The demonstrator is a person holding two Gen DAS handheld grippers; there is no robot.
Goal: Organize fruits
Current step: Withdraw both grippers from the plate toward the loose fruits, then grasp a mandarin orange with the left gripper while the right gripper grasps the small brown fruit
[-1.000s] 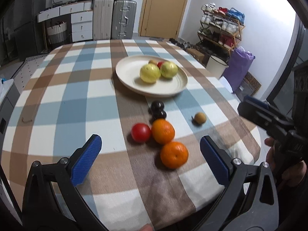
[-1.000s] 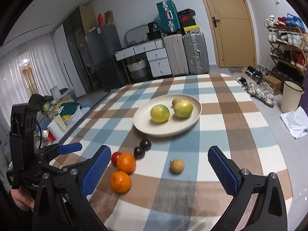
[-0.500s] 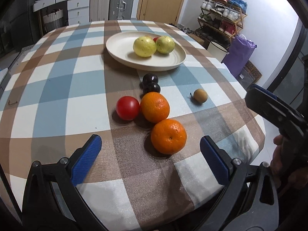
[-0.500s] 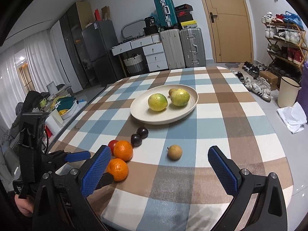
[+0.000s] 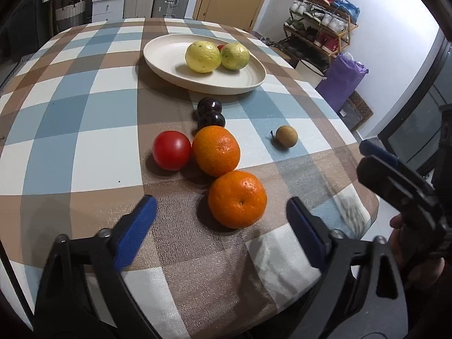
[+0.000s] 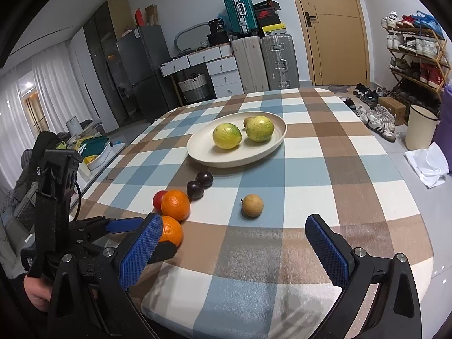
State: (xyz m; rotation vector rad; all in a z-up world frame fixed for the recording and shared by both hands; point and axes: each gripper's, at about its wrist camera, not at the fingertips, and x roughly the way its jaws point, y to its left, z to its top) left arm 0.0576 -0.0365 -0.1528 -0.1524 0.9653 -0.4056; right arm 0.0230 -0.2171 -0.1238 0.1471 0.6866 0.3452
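Orange and dimpled, the nearest mandarin (image 5: 237,199) lies on the checked cloth of the bench (image 5: 84,118), just ahead of the left tongs (image 5: 221,223) and between the lines of their two blue pads, neither pad touching it. A second mandarin (image 5: 216,150) touches it at 11 o'clock, and a red tomato (image 5: 171,150) sits against that one at 9 o'clock. Two dark plums (image 5: 210,114) stand in a touching pair beyond, toward 12, just short of the cream plate (image 5: 166,56). On the plate rest two yellow-green fruits (image 5: 217,56) side by side, with a small red fruit (image 5: 221,47) half hidden behind them. A small brown fruit with a stalk (image 5: 286,136) lies alone at 2 o'clock from the mandarins.

No writing on the fruit or plate can be read; in the right wrist view a black box on the stacked suitcases (image 6: 262,59) carries a red mark too small to make out.

The left tongs are tipped down toward the bench, released; their jaws have just been closing, with nothing yet gripped. Compared with a second ago they sit lower and closer to the fruit, which now looms larger. The right tongs (image 6: 243,243) stand released and wide over the near bench edge, the brown fruit ahead of them; a hand (image 5: 401,243) grips their handle at 3 o'clock.
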